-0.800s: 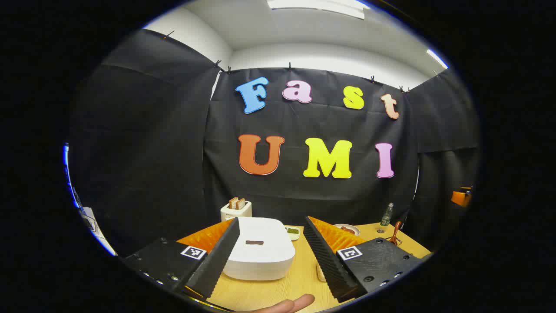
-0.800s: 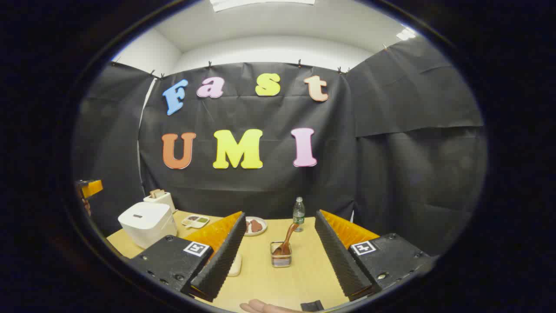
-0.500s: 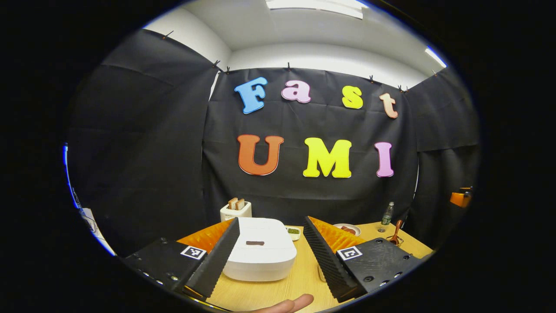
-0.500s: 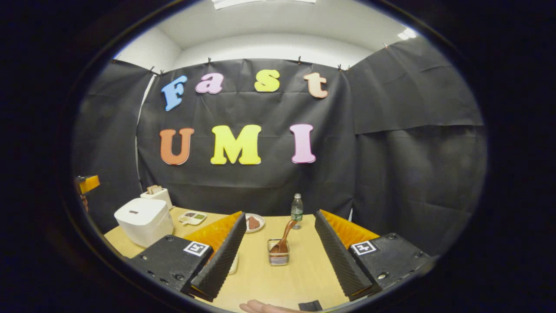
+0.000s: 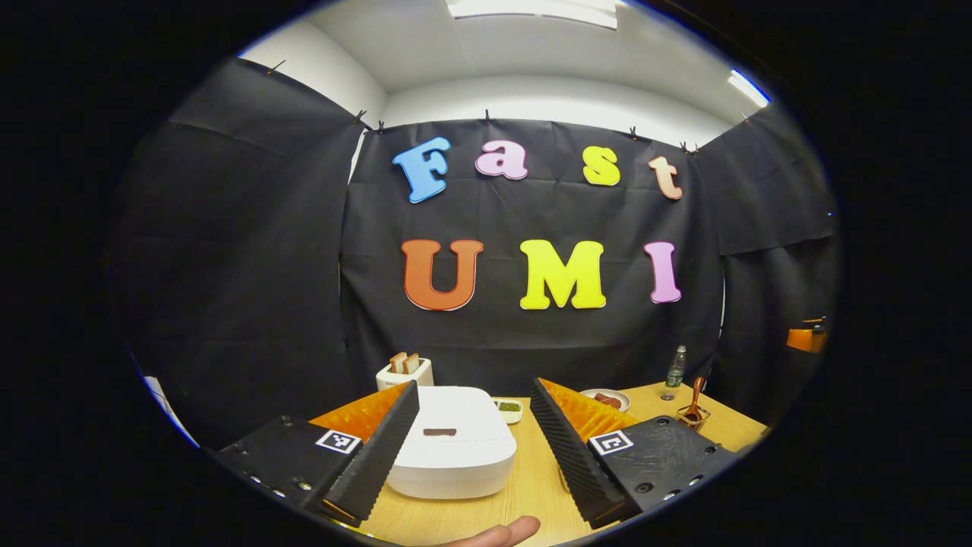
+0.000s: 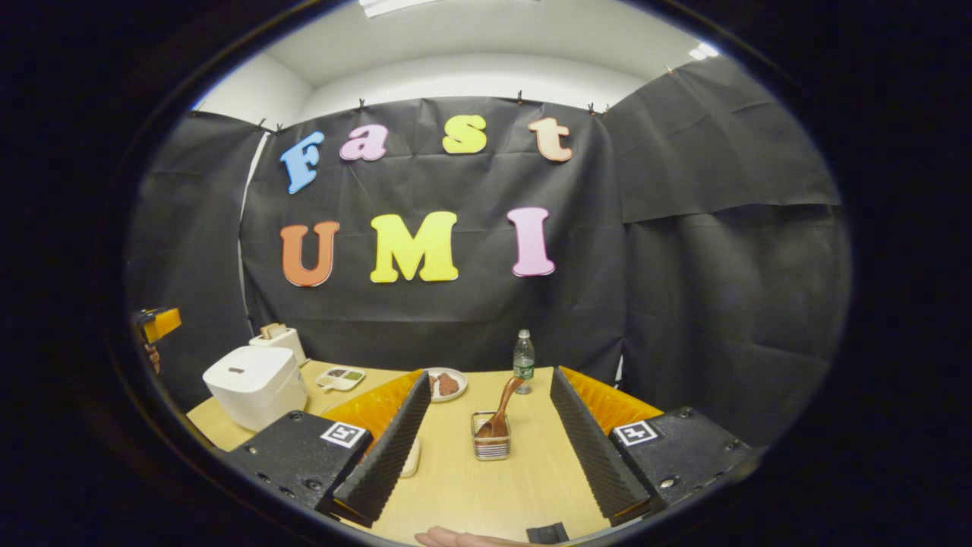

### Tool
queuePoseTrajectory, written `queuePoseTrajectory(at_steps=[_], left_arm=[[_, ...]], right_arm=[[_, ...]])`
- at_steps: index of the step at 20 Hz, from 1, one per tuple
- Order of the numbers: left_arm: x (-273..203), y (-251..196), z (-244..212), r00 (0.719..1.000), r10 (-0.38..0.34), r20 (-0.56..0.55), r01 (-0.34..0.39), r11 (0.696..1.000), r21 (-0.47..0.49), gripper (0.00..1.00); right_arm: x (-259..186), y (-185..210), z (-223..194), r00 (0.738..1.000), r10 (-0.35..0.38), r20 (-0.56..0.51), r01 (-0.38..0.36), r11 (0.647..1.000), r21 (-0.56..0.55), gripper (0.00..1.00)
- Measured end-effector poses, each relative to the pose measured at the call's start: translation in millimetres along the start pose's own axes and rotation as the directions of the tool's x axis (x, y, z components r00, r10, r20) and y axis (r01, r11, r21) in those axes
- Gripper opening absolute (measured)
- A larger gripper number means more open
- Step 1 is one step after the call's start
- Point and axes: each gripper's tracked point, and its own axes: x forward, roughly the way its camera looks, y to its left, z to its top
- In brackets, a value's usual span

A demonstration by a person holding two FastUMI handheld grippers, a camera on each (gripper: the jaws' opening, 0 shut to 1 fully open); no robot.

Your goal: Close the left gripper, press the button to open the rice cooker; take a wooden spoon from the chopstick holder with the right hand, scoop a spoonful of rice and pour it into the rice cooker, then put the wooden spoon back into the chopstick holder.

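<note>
Rice cooker (image 5: 454,441) front and centre in the left gripper view, white, lid down, a dark button (image 5: 440,432) on top, sitting on the wooden table (image 5: 463,516). The left gripper (image 5: 474,441) hangs over the table with its jaws spread wide and nothing between them; the cooker shows in the gap, just beyond the fingertips and nearer the left finger, not touched. Behind the cooker, a white toaster (image 5: 403,371) with two slices standing in it. Far off to the right, the chopstick holder (image 5: 694,415) with the wooden spoon (image 5: 695,395) in it, well apart from this gripper. Over to the right gripper view, and now the holder gets the good seat: the chopstick holder (image 6: 491,446) stands between the fingers of the right gripper (image 6: 486,444), a little way ahead, with the wooden spoon (image 6: 501,414) leaning up and to the right out of it. Jaws wide apart here too, gripping nothing. The rice cooker (image 6: 254,384) sits off at the left edge of the table (image 6: 471,494). A water bottle (image 6: 523,361) stands at the back by the wall, a plate (image 6: 444,384) just left of it.
</note>
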Motion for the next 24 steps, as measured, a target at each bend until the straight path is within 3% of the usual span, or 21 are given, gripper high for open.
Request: queuePoseTrajectory(at_steps=[4, 6, 8, 9, 10, 11, 19, 22, 23, 24], left_arm=[[15, 4, 0, 1.000, 0.018, -0.007, -0.017, 1.000, 0.024, 0.83], [22, 2, -1, 1.000, 0.009, -0.005, -0.009, 0.999, 0.046, 0.72], [31, 3, -13, 0.999, 0.001, -0.039, 0.001, 0.998, 0.058, 0.57], [39, 4, -19, 0.998, -0.004, -0.055, 0.008, 0.998, 0.059, 0.42], [43, 3, -24, 0.997, -0.003, -0.077, 0.008, 0.999, 0.053, 0.47], [46, 4, -30, 0.995, -0.008, -0.101, 0.013, 0.999, 0.046, 0.26], [75, 17, -69, 0.976, 0.014, -0.218, 0.001, 0.998, 0.069, 0.22], [90, 31, -77, 0.974, 0.065, -0.218, -0.044, 0.994, 0.099, 0.24], [93, 31, -85, 0.969, 0.067, -0.239, -0.046, 0.995, 0.091, 0.00], [96, 31, -91, 0.963, 0.063, -0.263, -0.043, 0.996, 0.081, 0.00]], right_arm=[[6, -2, -4, 1.000, 0.003, 0.005, -0.003, 1.000, 0.002, 1.00], [9, -4, -7, 1.000, 0.001, 0.000, -0.001, 1.000, -0.006, 1.00], [13, -5, -8, 1.000, 0.005, -0.005, -0.005, 1.000, -0.010, 1.00], [16, -7, -9, 1.000, 0.002, -0.005, -0.002, 1.000, -0.009, 1.00], [19, -10, -11, 1.000, -0.003, -0.010, 0.003, 1.000, -0.011, 1.00], [23, -12, -12, 1.000, -0.010, -0.017, 0.009, 1.000, -0.013, 1.00], [34, -39, -18, 0.998, -0.051, -0.031, 0.048, 0.995, -0.083, 1.00], [35, -46, -25, 0.998, -0.052, -0.037, 0.048, 0.996, -0.081, 1.00], [35, -48, -26, 0.998, -0.051, -0.035, 0.048, 0.996, -0.073, 1.00], [37, -49, -28, 0.998, -0.048, -0.036, 0.046, 0.997, -0.066, 1.00]])
